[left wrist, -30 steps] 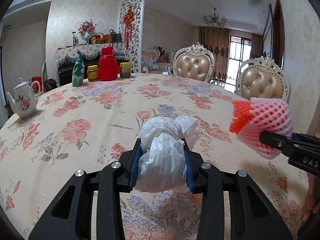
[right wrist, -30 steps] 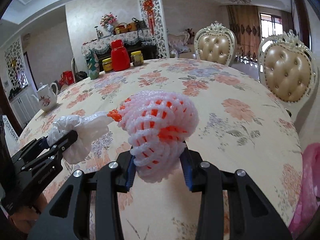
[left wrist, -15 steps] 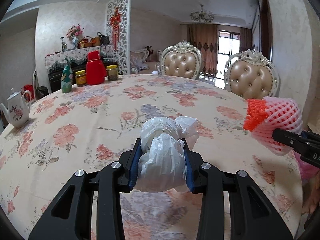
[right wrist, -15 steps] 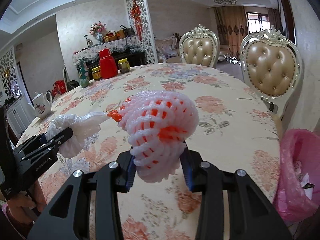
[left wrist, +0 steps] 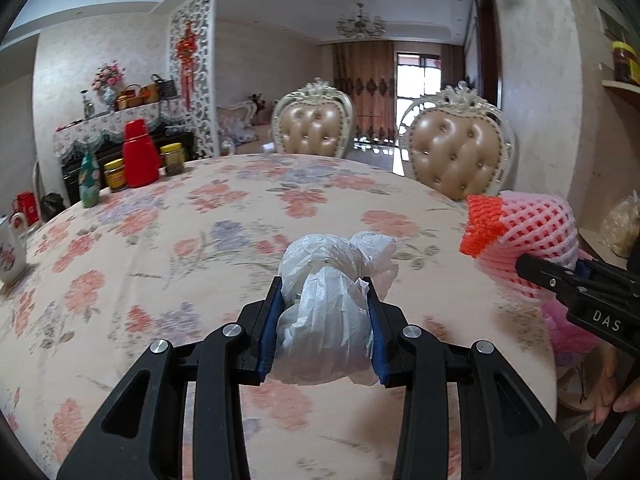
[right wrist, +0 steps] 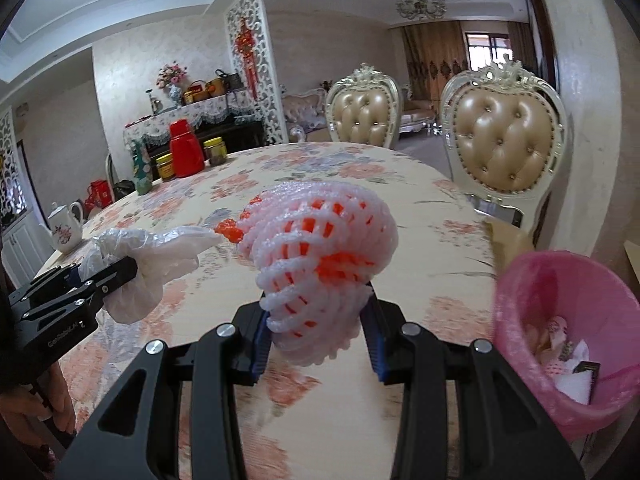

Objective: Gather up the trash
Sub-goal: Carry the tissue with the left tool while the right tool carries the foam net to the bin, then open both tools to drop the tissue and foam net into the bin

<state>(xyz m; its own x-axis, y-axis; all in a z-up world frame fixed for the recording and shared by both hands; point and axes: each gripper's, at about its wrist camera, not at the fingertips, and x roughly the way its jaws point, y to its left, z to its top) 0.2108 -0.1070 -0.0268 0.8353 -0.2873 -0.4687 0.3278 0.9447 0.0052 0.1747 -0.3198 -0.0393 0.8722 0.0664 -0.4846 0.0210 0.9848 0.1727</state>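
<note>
In my left hand the left gripper points forward and slightly down over the floral tablecloth, its blue pads pressed against both sides of a crumpled white plastic bag that bulges out ahead of the fingertips, held clear above the table. My right gripper is angled the same way, forward and a little downward, and it is clamped on a pink foam fruit net with an orange net showing through its mesh and poking out at the left end. The two grippers ride side by side, near each other but apart, each with its load in the air. The pink-lined trash bin stands off the table's edge to the right of my right gripper, with some scraps already lying inside. Two tufted chairs stand beyond the table's far side.
</note>
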